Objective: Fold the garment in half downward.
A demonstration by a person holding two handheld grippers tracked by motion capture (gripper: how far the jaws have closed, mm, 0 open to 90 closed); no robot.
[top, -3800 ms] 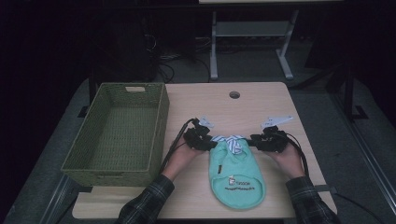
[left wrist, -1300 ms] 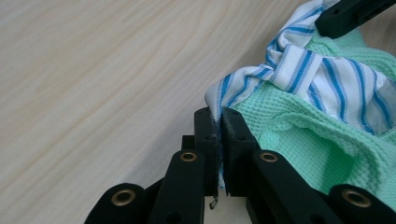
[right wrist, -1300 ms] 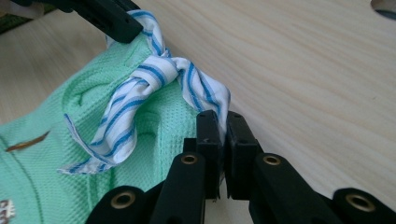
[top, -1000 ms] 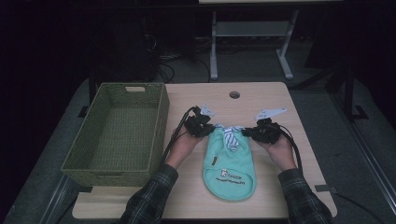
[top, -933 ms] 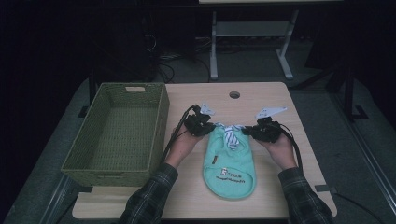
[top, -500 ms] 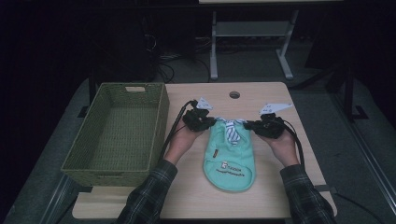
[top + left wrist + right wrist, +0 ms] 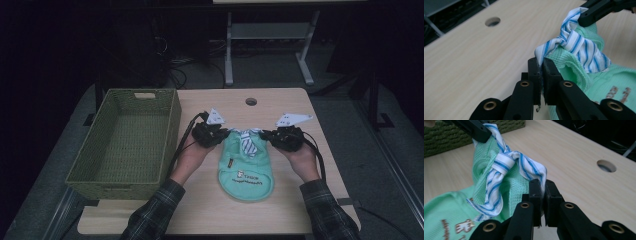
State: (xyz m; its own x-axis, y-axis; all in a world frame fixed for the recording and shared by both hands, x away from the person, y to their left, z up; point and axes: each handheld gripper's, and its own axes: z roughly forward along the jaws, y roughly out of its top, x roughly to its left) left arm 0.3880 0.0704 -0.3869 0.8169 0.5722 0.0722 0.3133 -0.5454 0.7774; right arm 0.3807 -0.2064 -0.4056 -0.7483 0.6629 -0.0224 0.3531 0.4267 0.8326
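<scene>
**Both grippers pinching the bib's striped collar**

The counter (image 7: 280,210) is offering bare wood beyond the bib, up to its far edge. The green wicker basket (image 7: 125,140) is sitting close on the left. The mint bib (image 7: 247,170) is lying mid-counter. Left gripper (image 7: 541,65) and right gripper (image 7: 542,185) are each clenching a collar corner; matched, even pulling should be keeping it flat.

Plaid sleeves (image 7: 159,210) on both arms, black claws (image 7: 541,75) with brass rivets, grey triangle plates (image 7: 292,119), black cables (image 7: 184,141) trailing.
</scene>
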